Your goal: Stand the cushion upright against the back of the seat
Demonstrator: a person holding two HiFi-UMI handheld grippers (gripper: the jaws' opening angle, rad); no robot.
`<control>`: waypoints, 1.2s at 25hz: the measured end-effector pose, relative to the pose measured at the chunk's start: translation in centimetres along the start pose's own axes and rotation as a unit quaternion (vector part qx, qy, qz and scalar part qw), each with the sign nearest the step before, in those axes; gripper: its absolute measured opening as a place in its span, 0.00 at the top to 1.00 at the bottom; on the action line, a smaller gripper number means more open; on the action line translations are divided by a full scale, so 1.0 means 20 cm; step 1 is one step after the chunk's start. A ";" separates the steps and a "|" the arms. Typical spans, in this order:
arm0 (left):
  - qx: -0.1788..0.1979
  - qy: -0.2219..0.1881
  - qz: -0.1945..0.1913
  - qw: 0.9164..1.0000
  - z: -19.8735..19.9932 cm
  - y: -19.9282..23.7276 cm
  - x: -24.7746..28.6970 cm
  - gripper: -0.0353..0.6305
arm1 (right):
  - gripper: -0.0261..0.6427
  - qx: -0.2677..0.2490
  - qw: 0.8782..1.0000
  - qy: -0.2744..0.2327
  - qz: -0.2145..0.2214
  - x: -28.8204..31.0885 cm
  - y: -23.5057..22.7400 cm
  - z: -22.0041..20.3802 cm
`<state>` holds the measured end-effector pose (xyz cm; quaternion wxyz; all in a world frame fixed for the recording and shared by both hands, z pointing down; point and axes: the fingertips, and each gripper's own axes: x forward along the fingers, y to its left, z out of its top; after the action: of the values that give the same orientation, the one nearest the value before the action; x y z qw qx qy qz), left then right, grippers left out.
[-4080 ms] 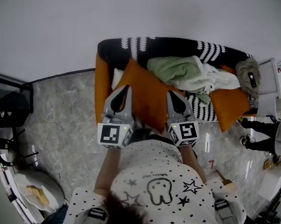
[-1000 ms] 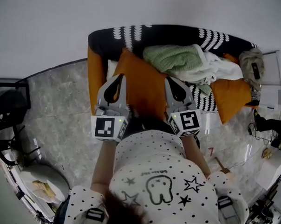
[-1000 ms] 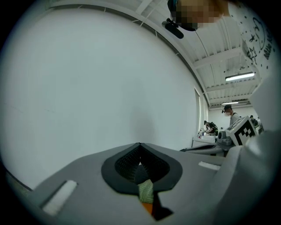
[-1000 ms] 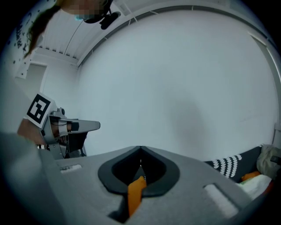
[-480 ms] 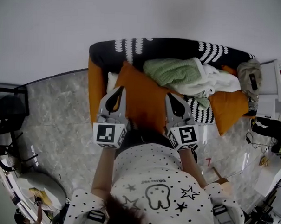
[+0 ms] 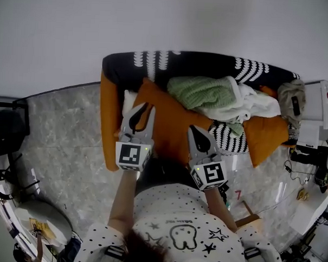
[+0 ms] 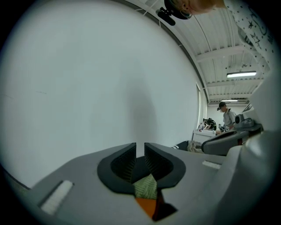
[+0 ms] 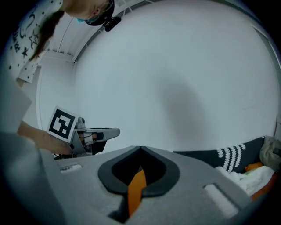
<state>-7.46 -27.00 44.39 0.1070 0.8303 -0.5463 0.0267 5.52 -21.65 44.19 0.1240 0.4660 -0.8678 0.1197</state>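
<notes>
A big orange cushion leans on the seat of a black sofa with a white-patterned back. My right gripper is shut on the cushion's near right edge; in the right gripper view a strip of orange fabric runs up between the closed jaws. My left gripper is over the cushion's left edge, and its jaws are opening: a narrow slit shows, with nothing between the pads. Orange cushion fabric shows behind them.
A green blanket and white cloth are heaped on the sofa behind the cushion. A second orange cushion lies at the right end. The sofa has an orange left arm. Grey marble floor surrounds it, with desks and people at the right.
The left gripper's jaws have parted slightly at the cushion's left edge. The right gripper has drawn back toward the person with the cushion's edge in it.
</notes>
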 end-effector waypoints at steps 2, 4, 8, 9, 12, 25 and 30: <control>0.001 0.008 0.005 1.000 -0.06 0.03 0.04 0.84 | 0.97 0.009 1.000 0.008 0.006 0.03 0.01 -0.04; -0.004 0.018 0.012 1.000 -0.12 0.06 0.07 0.83 | 0.97 0.021 1.000 0.013 0.014 0.05 0.03 -0.08; -0.003 0.035 0.026 0.999 -0.21 0.13 0.13 0.82 | 0.97 0.027 0.999 0.013 0.030 0.09 0.06 -0.10; -0.003 0.038 0.030 0.999 -0.24 0.15 0.15 0.82 | 0.97 0.027 0.999 0.013 0.032 0.09 0.07 -0.11; 0.000 0.045 0.041 0.998 -0.30 0.20 0.19 0.82 | 0.97 0.034 0.999 0.019 0.036 0.10 0.06 -0.14; 0.005 0.090 0.057 0.994 -0.76 0.36 0.47 0.71 | 0.97 0.067 0.996 0.049 0.022 0.17 -0.04 -0.34; 0.003 0.139 0.061 0.988 -0.98 0.43 0.55 0.64 | 0.97 0.070 0.995 0.061 0.024 0.20 -0.03 -0.45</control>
<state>-9.46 -36.18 66.54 0.1779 0.7836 -0.5760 0.1503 4.88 -22.15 53.95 0.1410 0.4440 -0.8593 0.2112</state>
